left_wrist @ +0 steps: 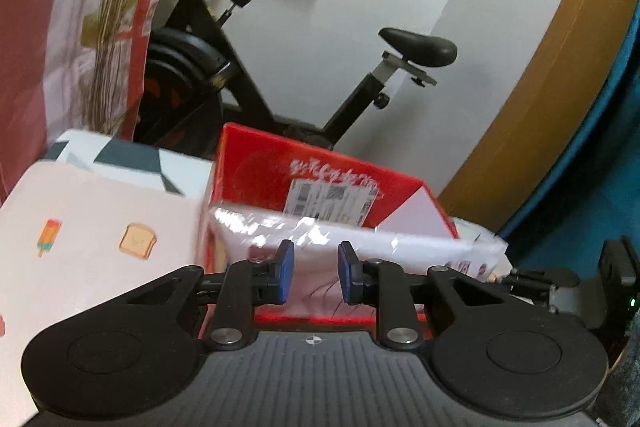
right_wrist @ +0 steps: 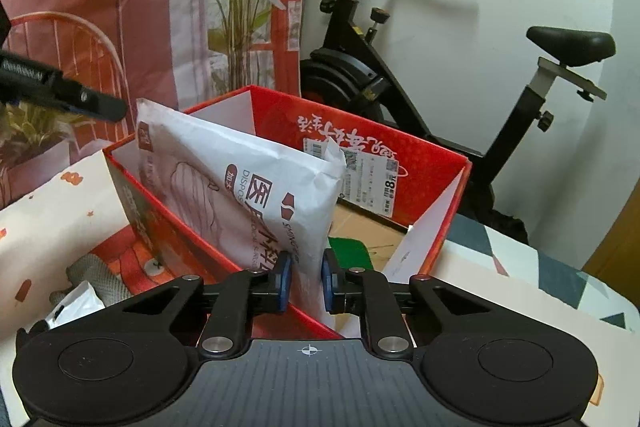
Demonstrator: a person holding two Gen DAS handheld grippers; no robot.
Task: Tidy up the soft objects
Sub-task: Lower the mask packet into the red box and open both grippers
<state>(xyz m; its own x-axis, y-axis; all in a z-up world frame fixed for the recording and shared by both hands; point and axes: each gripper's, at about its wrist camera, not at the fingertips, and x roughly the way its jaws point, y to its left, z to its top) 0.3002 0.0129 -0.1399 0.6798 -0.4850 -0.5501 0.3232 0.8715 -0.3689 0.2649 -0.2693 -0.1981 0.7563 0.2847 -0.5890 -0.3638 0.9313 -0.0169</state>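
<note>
Right wrist view: right gripper [right_wrist: 306, 281], black w/ blue pads, sits at lower centre of frame. Its jaws are nearly together and pinch the lower corner of a white soft plastic pack of disposable masks [right_wrist: 248, 183] printed w/ dark red text and a line drawing. Pack stands tilted inside an open red cardboard box [right_wrist: 400, 163] w/ white inner walls, top corner leaning toward upper left, bottom edge down by the box's near wall. A shipping label is stuck on the box's far wall. A green flat item [right_wrist: 348, 251] lies on the brown box floor, just right of the pack. The box rests on a bed sheet, cream w/ small food prints [right_wrist: 44, 223]. A grey knitted cloth [right_wrist: 94, 277] and a small white bag [right_wrist: 76, 303] lie at lower left, outside the box. The tip of the other tool shows at the left edge.

Left wrist view: left gripper [left_wrist: 314, 273] at lower centre. Narrow gap between its blue pads, w/ the glossy pack edge [left_wrist: 320, 239] right ahead; cannot tell if the pads press on it. Frame is blurry. Red box [left_wrist: 280, 171] sits mid-frame.

Black exercise bike [right_wrist: 400, 75] stands behind against a white wall; a pink-red plant-print curtain [right_wrist: 120, 7] hangs at upper left.
</note>
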